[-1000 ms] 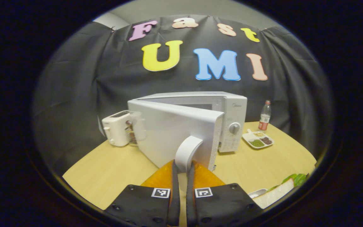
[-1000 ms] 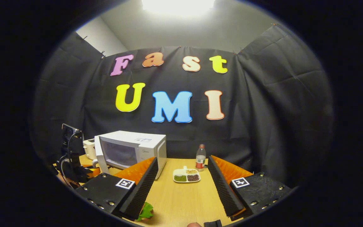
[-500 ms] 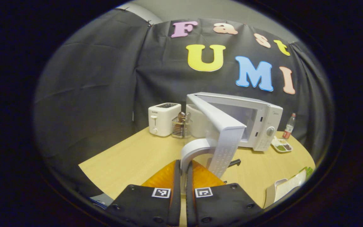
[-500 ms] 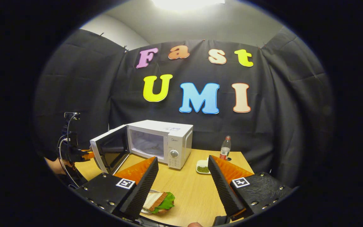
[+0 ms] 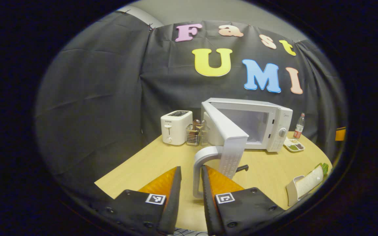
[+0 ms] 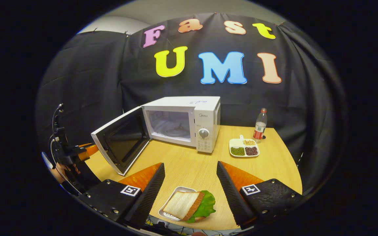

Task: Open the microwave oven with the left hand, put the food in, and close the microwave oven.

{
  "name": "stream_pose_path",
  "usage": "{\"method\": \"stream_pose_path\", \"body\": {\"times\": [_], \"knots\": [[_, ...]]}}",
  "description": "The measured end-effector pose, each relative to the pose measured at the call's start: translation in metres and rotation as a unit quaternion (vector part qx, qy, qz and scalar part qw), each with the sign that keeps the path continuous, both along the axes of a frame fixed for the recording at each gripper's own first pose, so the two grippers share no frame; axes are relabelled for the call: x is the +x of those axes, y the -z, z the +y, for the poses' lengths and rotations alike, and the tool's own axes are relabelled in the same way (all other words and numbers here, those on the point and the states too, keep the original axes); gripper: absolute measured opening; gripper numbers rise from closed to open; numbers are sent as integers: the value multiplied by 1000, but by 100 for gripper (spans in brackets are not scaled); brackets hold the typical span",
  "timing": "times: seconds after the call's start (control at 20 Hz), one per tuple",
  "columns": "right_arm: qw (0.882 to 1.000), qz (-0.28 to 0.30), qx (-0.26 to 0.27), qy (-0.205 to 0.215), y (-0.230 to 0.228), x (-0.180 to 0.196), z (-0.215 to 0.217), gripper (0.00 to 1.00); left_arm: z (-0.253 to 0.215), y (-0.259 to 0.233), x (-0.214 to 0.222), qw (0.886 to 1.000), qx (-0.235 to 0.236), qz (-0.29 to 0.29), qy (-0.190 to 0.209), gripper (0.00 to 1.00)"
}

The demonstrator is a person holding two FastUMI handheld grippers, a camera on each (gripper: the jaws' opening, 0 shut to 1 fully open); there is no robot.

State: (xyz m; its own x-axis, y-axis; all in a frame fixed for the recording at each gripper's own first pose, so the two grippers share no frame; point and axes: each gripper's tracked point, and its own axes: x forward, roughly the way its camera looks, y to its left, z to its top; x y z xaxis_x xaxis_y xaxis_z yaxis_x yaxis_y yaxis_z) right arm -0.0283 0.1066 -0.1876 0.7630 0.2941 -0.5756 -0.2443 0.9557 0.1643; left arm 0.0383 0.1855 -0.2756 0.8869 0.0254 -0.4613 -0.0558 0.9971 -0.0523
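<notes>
Now the left hand-held gripper point(image 5: 190, 183) sits spread around the door point(image 6: 120, 141) handle point(image 5: 202, 167), letting go; the right hand-held gripper point(image 6: 190, 188), spread wide, hovers over the sandwich point(image 6: 189, 205) on the table point(image 6: 274, 170), ready to lift it.

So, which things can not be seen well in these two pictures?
- Sandwich: left gripper view, cut off at the edge; its tray is partly behind a finger in the right gripper view.
- Microwave oven keypad: both views, too small to read.
- Left gripper: whether a finger touches the door handle is unclear.
- Holder beside the toaster: contents too small.
- Bottle label: too small.
</notes>
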Motion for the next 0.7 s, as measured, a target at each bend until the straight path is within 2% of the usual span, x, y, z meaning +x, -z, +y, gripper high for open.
{"method": "stream_pose_path", "body": {"times": [0.15,0.25,0.4,0.55,0.65,0.7], "knots": [[997,78,-15,-2,36,-4,-3,96,18,-44,1,999,-10,-45,-13,84],[993,121,-11,2,54,-7,-6,96,26,-75,1,997,-21,-75,-20,100],[982,187,17,28,80,-11,-13,96,37,-106,3,994,-19,-105,-32,96],[966,250,28,58,102,-28,-23,96,46,-123,3,992,-13,-121,-36,96],[951,296,64,61,111,-44,-13,96,45,-124,2,992,-9,-124,-37,98],[942,318,84,64,115,-51,-6,96,44,-124,2,991,-7,-125,-36,95]]}}
